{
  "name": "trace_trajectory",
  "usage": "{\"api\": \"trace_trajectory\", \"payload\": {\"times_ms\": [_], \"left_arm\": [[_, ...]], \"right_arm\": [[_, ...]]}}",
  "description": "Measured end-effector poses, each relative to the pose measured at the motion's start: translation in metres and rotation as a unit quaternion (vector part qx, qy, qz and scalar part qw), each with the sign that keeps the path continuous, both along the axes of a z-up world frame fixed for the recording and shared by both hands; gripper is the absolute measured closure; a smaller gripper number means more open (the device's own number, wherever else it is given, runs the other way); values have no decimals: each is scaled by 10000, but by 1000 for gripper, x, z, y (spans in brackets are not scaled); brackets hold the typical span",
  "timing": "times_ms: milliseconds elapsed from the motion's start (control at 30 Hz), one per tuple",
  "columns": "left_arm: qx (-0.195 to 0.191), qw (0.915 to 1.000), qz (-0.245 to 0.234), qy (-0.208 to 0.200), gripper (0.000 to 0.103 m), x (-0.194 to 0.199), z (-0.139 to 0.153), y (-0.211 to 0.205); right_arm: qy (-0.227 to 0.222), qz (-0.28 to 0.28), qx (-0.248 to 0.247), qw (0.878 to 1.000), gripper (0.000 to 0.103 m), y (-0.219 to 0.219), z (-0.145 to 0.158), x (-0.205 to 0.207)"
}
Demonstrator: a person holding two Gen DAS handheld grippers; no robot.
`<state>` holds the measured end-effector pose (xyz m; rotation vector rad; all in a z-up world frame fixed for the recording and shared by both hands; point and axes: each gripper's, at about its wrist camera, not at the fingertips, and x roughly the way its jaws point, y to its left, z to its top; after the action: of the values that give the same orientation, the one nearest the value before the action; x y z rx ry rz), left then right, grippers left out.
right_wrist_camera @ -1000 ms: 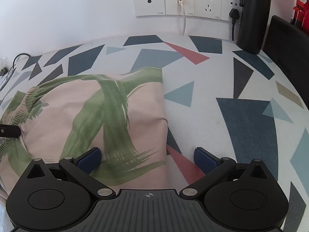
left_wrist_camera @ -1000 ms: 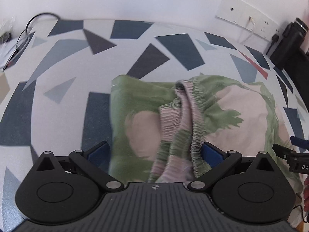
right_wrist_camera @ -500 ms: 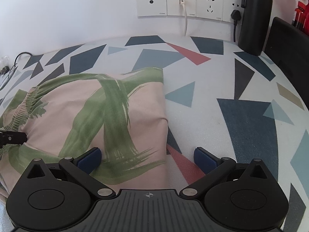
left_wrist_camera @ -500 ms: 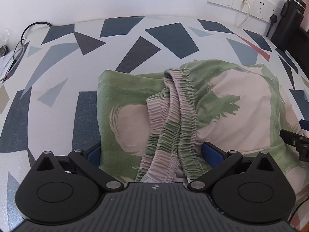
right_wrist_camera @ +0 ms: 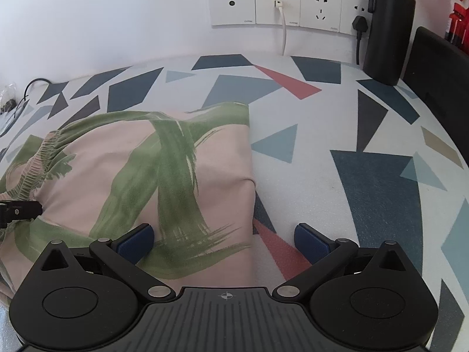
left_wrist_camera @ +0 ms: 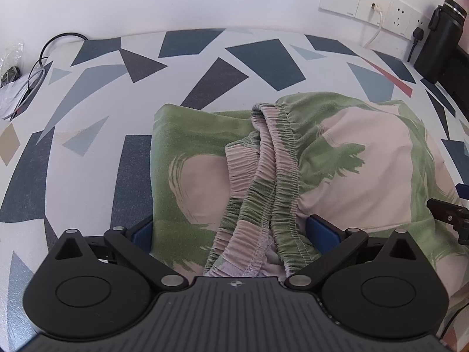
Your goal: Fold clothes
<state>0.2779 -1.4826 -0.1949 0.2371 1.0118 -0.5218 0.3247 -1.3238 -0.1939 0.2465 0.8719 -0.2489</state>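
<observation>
Patterned table covering (left_wrist_camera: pixel 88 111) is lying under everything. Lower centre, the left gripper (left_wrist_camera: pixel 231 228) is straddling the elastic waistband (left_wrist_camera: pixel 272 182) of one pair of green-and-pink shorts (left_wrist_camera: pixel 366 170), jaws wide apart, likely readying a pinch. The right gripper (right_wrist_camera: pixel 224 239), jaws also spread and holding nothing, is bracketing the shorts' edge. Upper right, one black bottle (right_wrist_camera: pixel 388 26) is standing.

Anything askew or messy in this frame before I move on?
Only the shorts: the elastic waistband is bunched and twisted into ridges across the folded cloth rather than lying flat. Nothing looks spilled or damaged.
</observation>
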Motion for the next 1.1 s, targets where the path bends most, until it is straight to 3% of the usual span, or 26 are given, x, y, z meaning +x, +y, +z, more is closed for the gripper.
{"api": "trace_trajectory", "payload": {"times_ms": [167, 367, 467, 500, 533, 600, 633, 800, 867, 967, 1033, 1067, 1100], "left_arm": [[59, 9999, -76, 109, 0, 2, 0, 0], [17, 10000, 48, -45, 0, -3, -2, 1], [14, 9999, 79, -67, 0, -4, -2, 1], [10, 10000, 66, -41, 0, -4, -1, 1], [4, 10000, 40, 2, 0, -4, 0, 1], [-4, 10000, -2, 60, 2, -5, 1, 2], [-13, 10000, -8, 54, 3, -6, 1, 2], [-105, 9999, 38, 121, 6, -6, 2, 5], [-104, 9999, 10, 112, 3, -6, 1, 3], [-88, 9999, -48, 17, 1, -10, -1, 1], [-209, 9996, -138, -108, 6, -13, -1, 6], [-272, 9992, -203, -186, 23, -16, 1, 8], [-351, 9989, -263, -168, 53, -18, 3, 11]], "right_arm": [[-140, -45, 461, 9988, 1, -13, 4, -4], [228, 171, 107, 9995, 1, -6, 3, 18], [194, 284, 174, 9993, 1, -4, 3, 23], [146, 352, 203, 9991, 9, -3, 5, 23], [54, 509, 255, 9984, 35, -2, 7, 21], [-61, 893, 638, 9939, 74, 3, 11, 18], [-59, 894, 722, 9934, 76, 4, 12, 18], [-119, 740, 962, 9925, 71, 0, 11, 16], [-71, 745, 979, 9924, 66, -4, 12, 18], [-182, 733, 1012, 9920, 50, -6, 10, 16], [-242, 740, 940, 9925, 42, 0, 8, 15], [-207, 881, 823, 9925, 42, 7, 9, 16], [-163, 1044, 693, 9920, 61, 15, 11, 18]]}}
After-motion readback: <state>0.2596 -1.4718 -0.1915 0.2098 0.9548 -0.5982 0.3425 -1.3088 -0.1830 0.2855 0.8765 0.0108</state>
